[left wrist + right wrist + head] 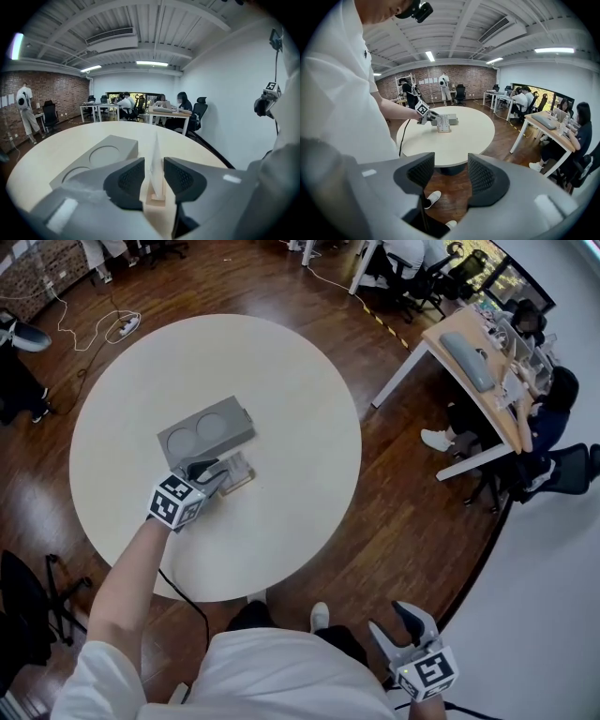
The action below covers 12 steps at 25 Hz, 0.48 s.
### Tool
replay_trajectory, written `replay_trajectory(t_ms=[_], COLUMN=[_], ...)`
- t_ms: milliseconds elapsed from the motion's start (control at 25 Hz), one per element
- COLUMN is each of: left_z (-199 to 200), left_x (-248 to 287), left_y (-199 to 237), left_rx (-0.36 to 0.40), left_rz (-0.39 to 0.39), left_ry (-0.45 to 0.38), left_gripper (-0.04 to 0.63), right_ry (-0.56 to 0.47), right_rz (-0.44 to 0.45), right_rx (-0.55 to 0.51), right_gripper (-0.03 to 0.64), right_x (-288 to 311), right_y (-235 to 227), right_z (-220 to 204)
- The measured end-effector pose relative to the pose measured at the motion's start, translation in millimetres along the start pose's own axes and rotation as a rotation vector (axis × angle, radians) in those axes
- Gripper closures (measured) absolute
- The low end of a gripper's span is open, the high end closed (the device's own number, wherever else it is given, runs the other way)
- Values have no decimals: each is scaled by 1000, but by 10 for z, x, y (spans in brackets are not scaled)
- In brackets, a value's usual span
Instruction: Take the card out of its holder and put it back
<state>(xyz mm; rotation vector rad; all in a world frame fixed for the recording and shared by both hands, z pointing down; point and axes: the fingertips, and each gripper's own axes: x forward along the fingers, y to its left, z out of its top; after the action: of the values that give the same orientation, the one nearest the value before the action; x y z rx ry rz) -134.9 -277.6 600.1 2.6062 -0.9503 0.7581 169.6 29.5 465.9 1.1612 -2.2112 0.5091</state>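
Observation:
A white card stands upright in a small wooden holder on the round cream table. My left gripper straddles the card, one pad on each side. A thin gap shows at both pads, so the gripper is open. From the head view the card and the left gripper sit just in front of a grey block. My right gripper hangs low at my right side, away from the table. In its own view the right gripper is open and empty over the wooden floor.
A grey block with two round recesses lies directly behind the holder. A cable runs from the left gripper over the table's near edge. Desks, chairs and seated people fill the right side of the room. A power strip lies on the floor.

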Motion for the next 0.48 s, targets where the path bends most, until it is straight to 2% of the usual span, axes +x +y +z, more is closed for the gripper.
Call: replay_trajectory(t_ms=[120,280,480], left_z=[71,106,28], left_x=[-191,-747,-1541], left_y=[6,-88,-738], left_rx=[-19,-87,-165], left_rz=[85,257,446], left_ry=[-26,-86,-158], left_gripper=[449,448,448], right_ry=[-19,-61,-112], right_rz=[49,136,264], right_rx=[-42,-115,-225], right_gripper=[391,391,391], right_x=[26,45,-54], right_y=[-119,-285,-461], right_z=[36,103,65])
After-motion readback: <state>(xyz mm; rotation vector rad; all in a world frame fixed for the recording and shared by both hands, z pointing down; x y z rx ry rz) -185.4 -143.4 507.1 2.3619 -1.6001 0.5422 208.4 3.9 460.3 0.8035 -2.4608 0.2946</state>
